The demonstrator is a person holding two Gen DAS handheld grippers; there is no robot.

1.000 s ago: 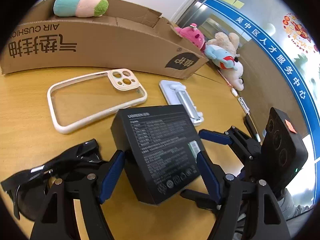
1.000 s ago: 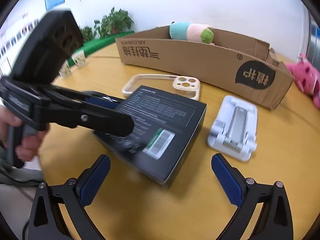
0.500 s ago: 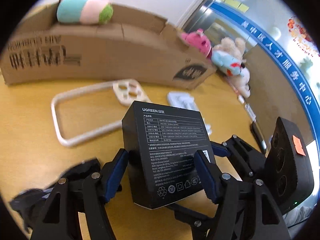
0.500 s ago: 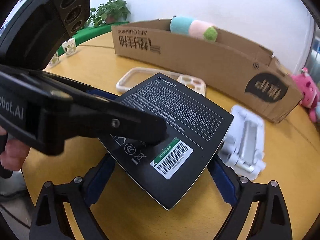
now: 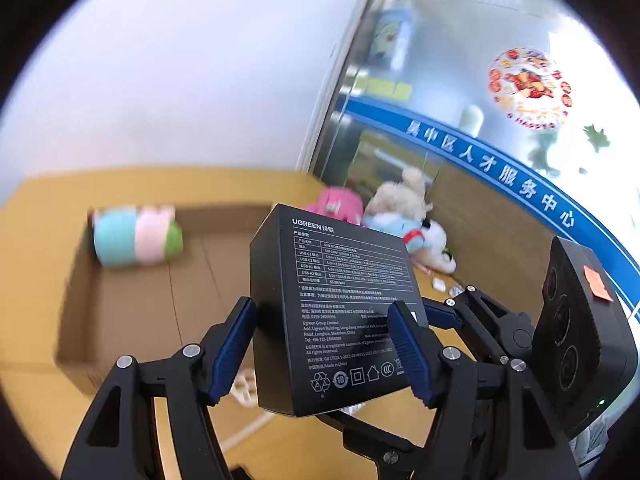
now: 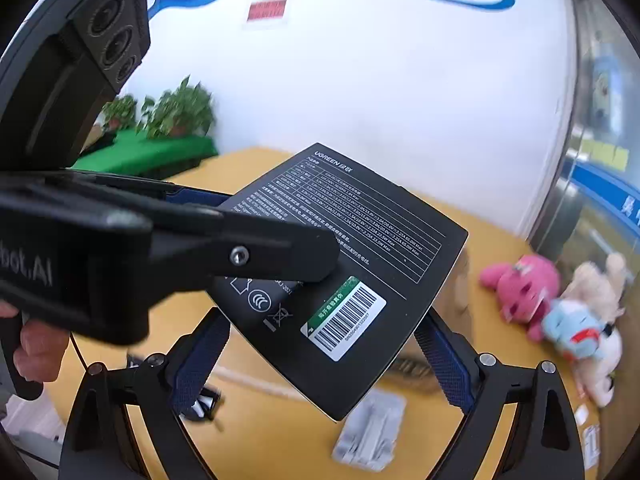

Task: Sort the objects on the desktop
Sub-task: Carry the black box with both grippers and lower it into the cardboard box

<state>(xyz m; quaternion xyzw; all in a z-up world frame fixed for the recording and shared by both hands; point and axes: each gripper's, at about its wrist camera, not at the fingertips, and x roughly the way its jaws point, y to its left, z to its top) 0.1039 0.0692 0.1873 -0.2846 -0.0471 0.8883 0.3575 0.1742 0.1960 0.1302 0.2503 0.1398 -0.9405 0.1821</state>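
Left wrist view: the left gripper clamps the black box across its width, both blue pads on its sides – held clear above the cardboard box, likely its destination.

Right wrist view: the right gripper brackets the same box's lower corners, pads seemingly pressing – a second grip, probably to steady it

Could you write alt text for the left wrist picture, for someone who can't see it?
A black box is held in the air between the left gripper's blue-padded fingers. Behind it, blurred, sit an open cardboard box holding a pastel plush and more plush toys.
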